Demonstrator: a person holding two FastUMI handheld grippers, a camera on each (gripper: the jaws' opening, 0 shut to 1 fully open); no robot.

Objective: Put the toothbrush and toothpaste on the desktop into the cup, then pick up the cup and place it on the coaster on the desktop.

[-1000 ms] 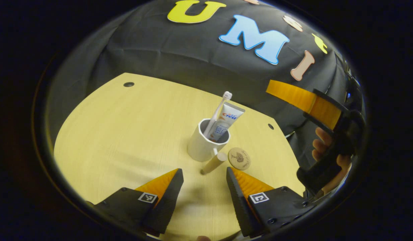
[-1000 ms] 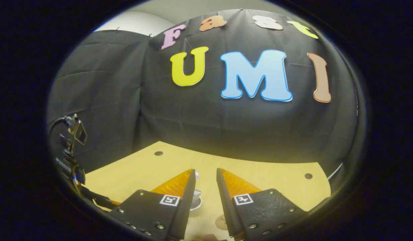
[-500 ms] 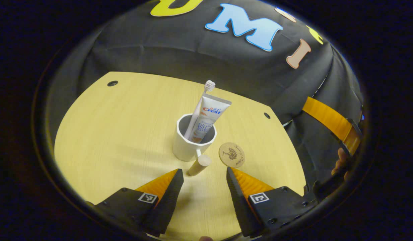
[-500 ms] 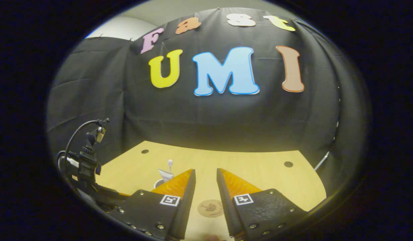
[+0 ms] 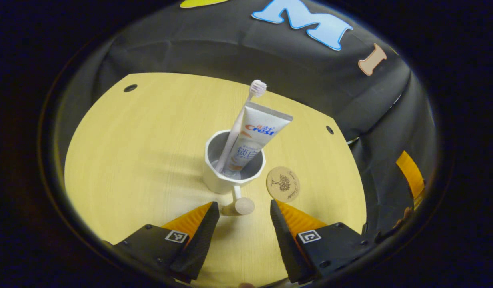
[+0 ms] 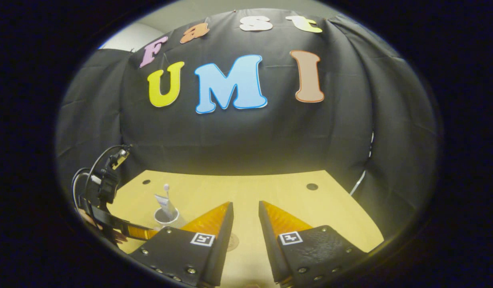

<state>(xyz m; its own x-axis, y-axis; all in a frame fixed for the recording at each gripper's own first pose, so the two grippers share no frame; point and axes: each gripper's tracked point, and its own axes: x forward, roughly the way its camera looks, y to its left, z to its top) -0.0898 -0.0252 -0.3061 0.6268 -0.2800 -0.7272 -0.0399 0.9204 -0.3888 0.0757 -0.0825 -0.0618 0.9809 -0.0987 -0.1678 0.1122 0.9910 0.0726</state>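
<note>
A white cup (image 5: 220, 182) stands upright mid-table, holding a white toothbrush (image 5: 252, 94) and a toothpaste tube (image 5: 258, 134) that lean to the far right. Its wooden handle (image 5: 242, 207) points at me and sits just between the tips of my open left gripper (image 5: 243, 205), untouched by either finger. The round cork coaster (image 5: 283, 184) lies flat just right of the cup. My right gripper (image 6: 245, 205) hovers higher, open by a narrow gap with nothing in it. From there the cup (image 6: 165, 216) shows at lower left and the coaster (image 6: 232, 241) peeks between the fingers.
The round wooden table (image 5: 142, 140) has small dark holes (image 5: 130, 88) near its rim and the black cloth wall behind it. The right gripper's finger (image 5: 410, 178) shows at the far right edge. The left gripper's body and cable (image 6: 104, 186) sit left of the cup.
My left gripper has moved in low toward the cup, so the handle now lies between its fingertips. The right gripper has drawn away to the right, leaving the cup smaller and farther left.
</note>
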